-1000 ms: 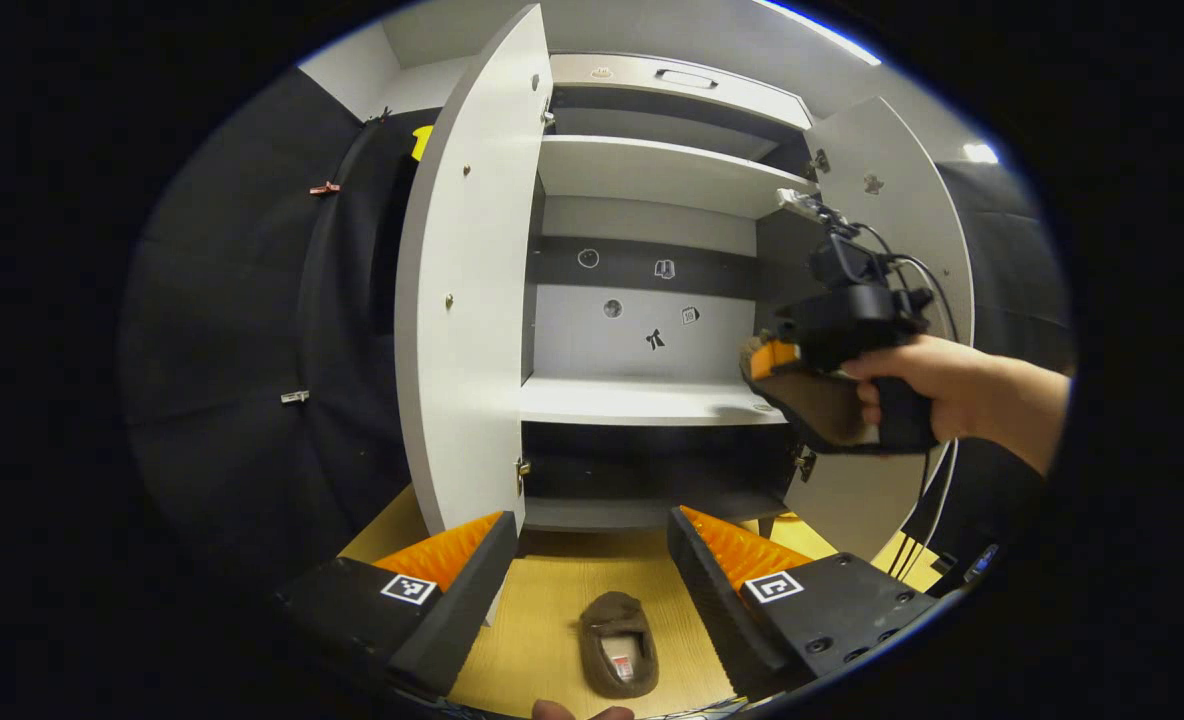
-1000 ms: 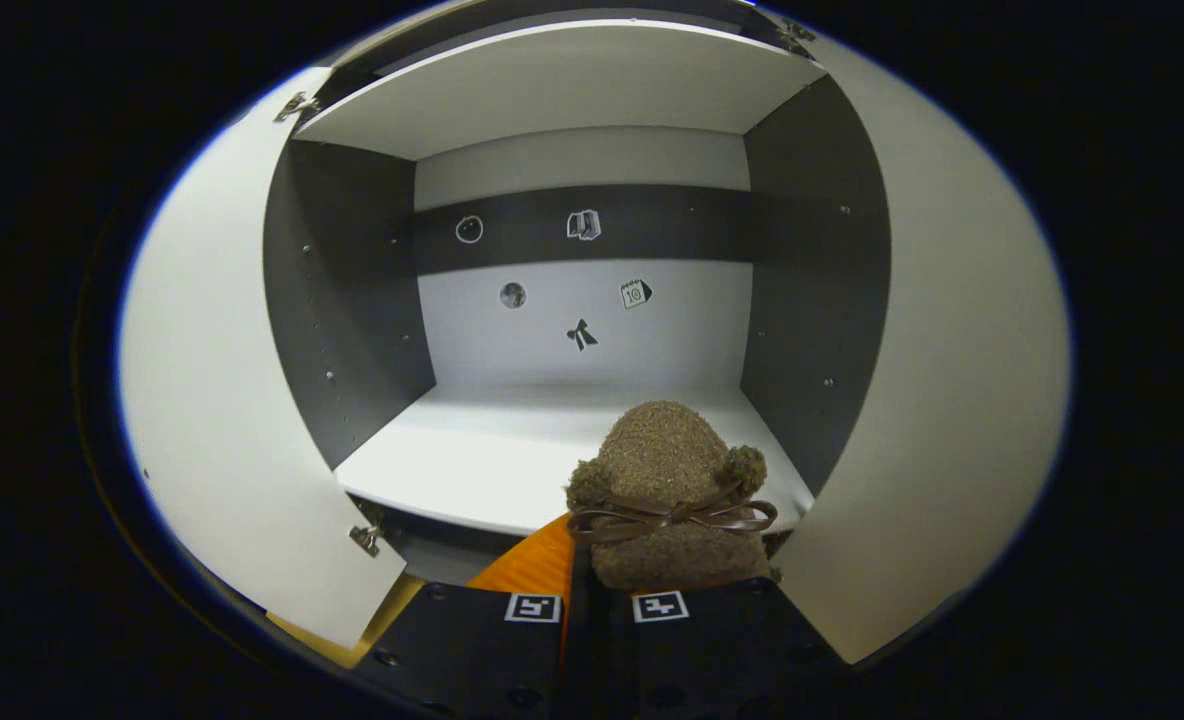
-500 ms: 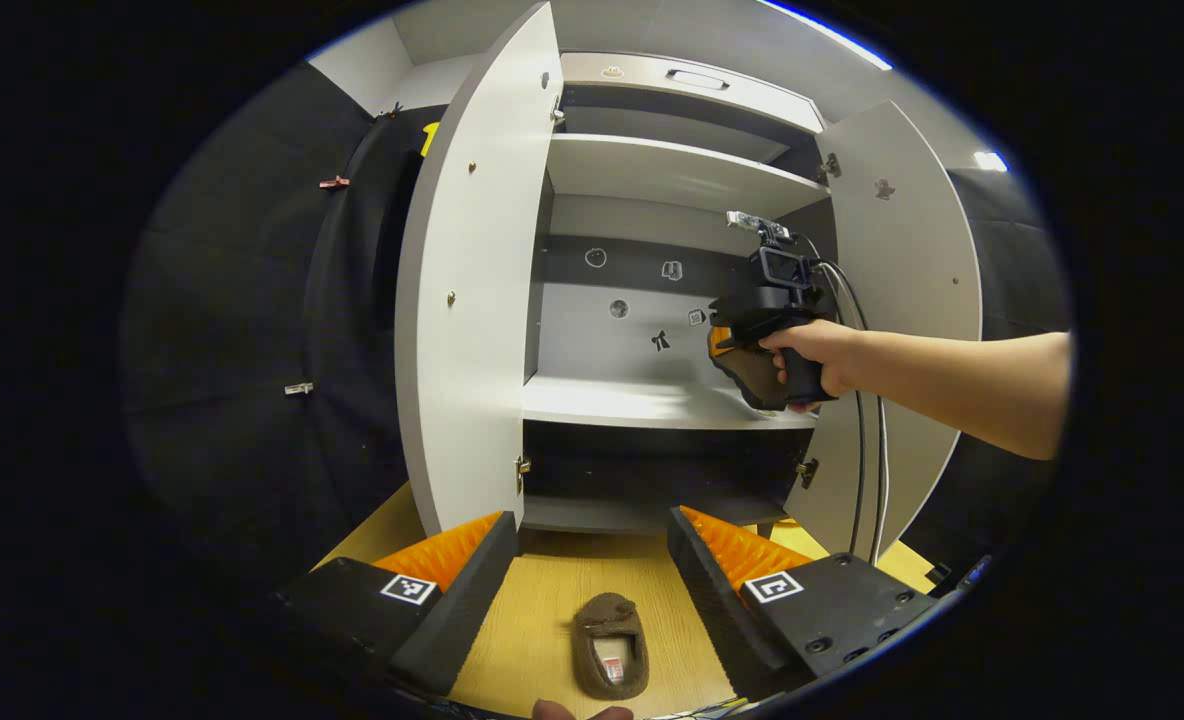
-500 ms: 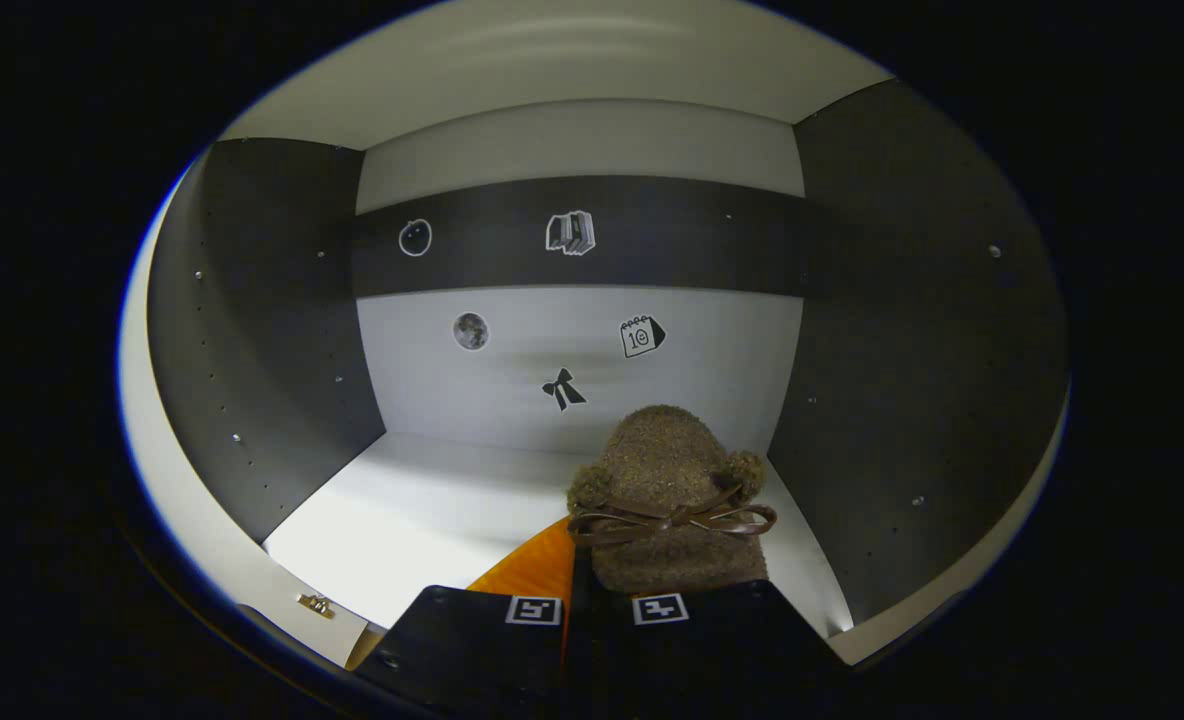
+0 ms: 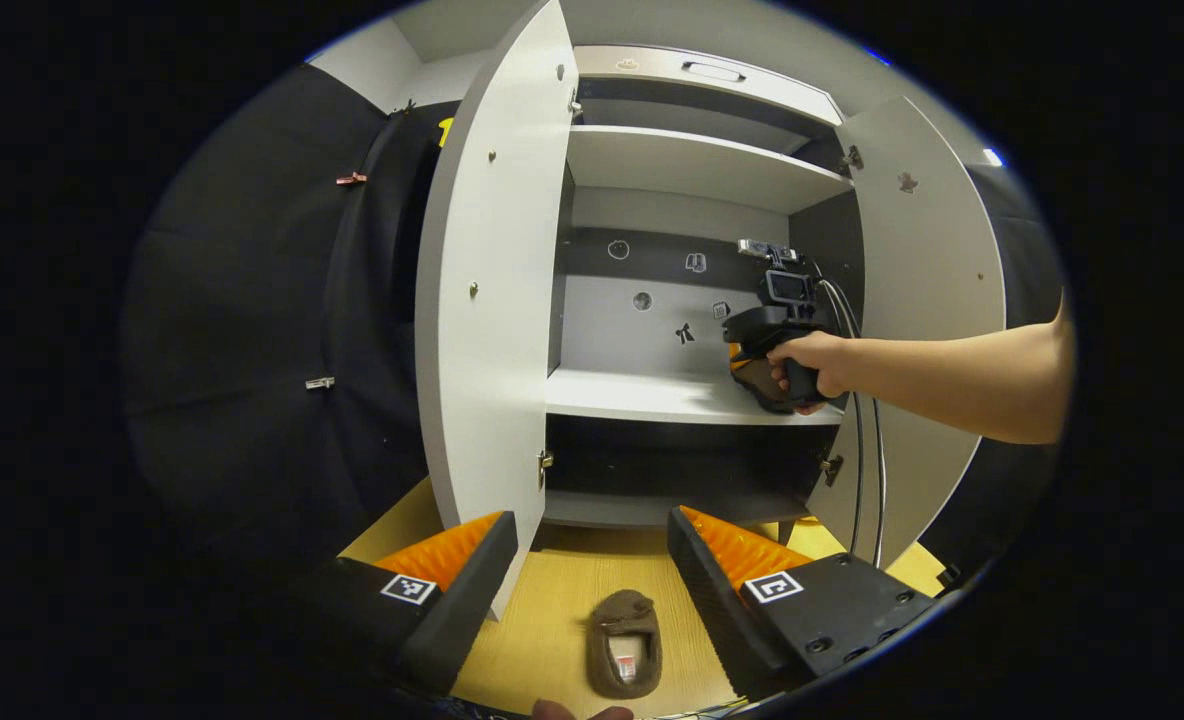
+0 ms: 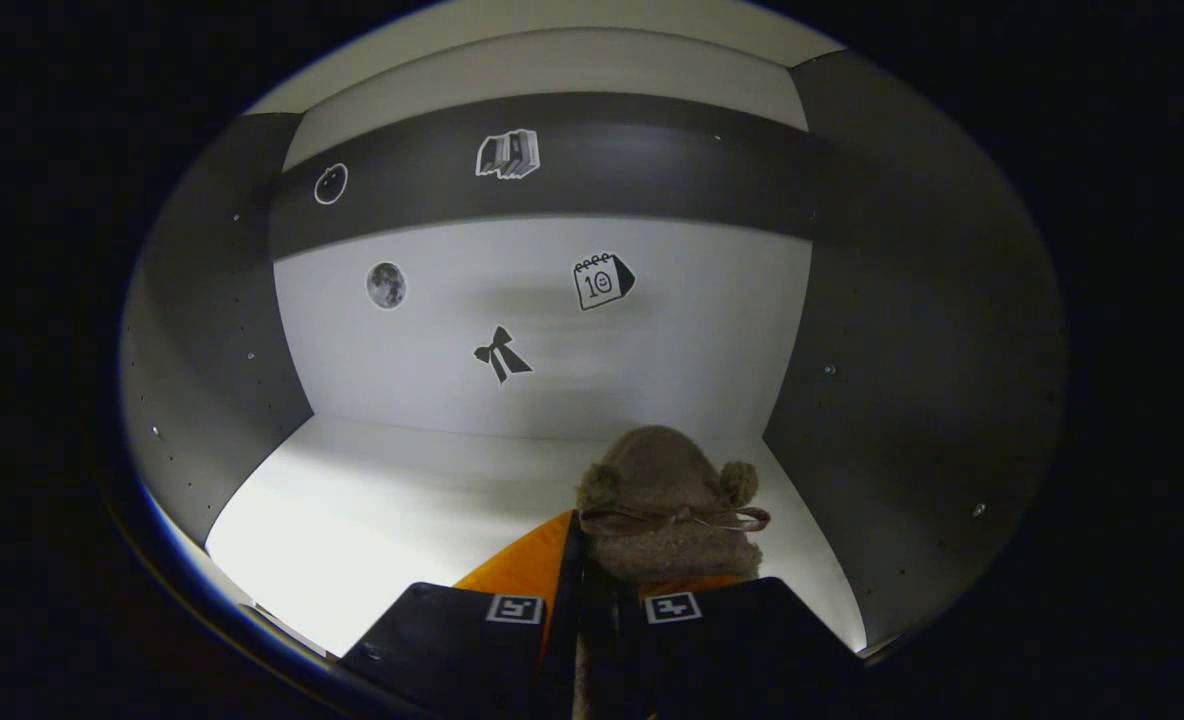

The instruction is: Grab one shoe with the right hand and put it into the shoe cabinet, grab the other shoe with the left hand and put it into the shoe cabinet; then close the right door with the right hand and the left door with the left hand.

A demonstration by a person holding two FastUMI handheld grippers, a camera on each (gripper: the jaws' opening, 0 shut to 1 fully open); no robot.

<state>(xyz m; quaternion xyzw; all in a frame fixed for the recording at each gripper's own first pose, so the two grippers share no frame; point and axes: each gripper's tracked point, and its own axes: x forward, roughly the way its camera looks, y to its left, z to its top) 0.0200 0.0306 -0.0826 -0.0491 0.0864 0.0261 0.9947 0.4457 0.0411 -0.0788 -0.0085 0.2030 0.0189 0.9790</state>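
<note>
- Inside the shoe cabinet (image 5: 702,160), over the right part of the middle shelf (image 6: 402,500), the right gripper (image 6: 592,610) carries the first shoe (image 6: 667,500); its fingers are pressed together on the heel end, toe pointing at the back panel.
- In the left gripper view the same shoe (image 5: 757,385) sits at the shelf's front right corner beneath the hand (image 5: 817,365). Whether the sole touches the shelf cannot be told.
- Judgement on the step in hand: lower until the sole lies flat, keep it off the right side wall, and set it far enough behind the front edge for the right door (image 5: 927,300) to shut. Release only once it is supported, then draw straight back.
- Leave the left part of the shelf free for the second shoe (image 5: 624,640).
- The first shoe is a brown, fuzzy slipper with a thin brown bow across the top and two small pompoms. Soft material; likely to sag if gripped at one end.
- The second shoe lies on the yellow floor (image 5: 552,620) before the cabinet, between the fingers of the left gripper (image 5: 592,575), which are spread wide and hold nothing.
- The left door (image 5: 492,300) and right door both stand open.
</note>
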